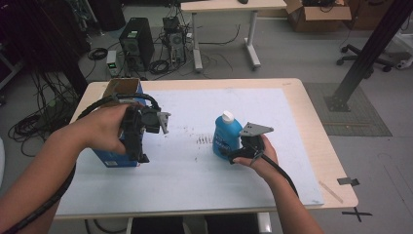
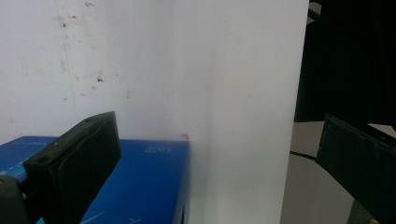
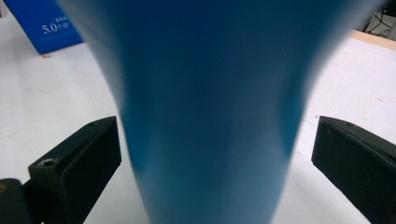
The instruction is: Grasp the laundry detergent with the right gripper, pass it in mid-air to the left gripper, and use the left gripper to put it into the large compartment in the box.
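Note:
A blue bottle with a white cap stands upright on the white mat, right of centre. My right gripper is open at its near right side. In the right gripper view the bottle stands between the two jaws with a gap on each side. A blue box with an open brown top stands at the mat's left. My left gripper hangs open at the box's right face, pointing down. In the left gripper view the box lies under the left jaw, and nothing sits between the fingers.
The white mat covers most of the wooden table. Dark scuff marks lie between box and bottle. The blue box stands far off in the right gripper view. On the floor behind are computer towers, cables and a desk.

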Motion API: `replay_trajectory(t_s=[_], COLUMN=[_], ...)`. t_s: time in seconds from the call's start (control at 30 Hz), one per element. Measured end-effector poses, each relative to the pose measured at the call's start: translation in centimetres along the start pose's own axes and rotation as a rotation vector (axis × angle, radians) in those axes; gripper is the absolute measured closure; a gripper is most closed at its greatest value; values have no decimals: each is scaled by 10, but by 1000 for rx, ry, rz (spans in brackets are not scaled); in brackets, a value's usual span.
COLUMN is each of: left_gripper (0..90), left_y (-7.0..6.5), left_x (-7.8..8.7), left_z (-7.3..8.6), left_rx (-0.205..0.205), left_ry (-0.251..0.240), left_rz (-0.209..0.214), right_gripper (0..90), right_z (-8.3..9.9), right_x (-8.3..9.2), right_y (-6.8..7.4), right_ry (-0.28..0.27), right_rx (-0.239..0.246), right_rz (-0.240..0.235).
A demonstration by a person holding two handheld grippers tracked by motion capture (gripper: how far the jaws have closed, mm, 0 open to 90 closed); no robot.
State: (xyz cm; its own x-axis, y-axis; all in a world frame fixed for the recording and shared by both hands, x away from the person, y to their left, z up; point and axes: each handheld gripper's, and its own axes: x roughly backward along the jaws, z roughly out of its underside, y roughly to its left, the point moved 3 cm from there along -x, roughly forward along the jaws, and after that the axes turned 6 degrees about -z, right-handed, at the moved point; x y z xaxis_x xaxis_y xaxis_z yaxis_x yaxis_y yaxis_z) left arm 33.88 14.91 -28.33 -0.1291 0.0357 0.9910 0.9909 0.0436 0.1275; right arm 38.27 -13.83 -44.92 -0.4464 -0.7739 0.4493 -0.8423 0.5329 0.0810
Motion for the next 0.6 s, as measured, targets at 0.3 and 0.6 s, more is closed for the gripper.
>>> replay_trajectory(t_s=[0.3, 0.6], left_gripper=[2, 2], left_y=[1, 2], left_x=[-2, -1], left_z=[3, 3], left_rx=[-2, -4], left_ry=[-4, 12], left_rz=[1, -1], right_gripper=[88, 146], right_z=[-1, 0], right_x=[0, -2], right_y=[2, 4], right_ry=[-26, -24], right_rx=[5, 19], right_rz=[13, -3])
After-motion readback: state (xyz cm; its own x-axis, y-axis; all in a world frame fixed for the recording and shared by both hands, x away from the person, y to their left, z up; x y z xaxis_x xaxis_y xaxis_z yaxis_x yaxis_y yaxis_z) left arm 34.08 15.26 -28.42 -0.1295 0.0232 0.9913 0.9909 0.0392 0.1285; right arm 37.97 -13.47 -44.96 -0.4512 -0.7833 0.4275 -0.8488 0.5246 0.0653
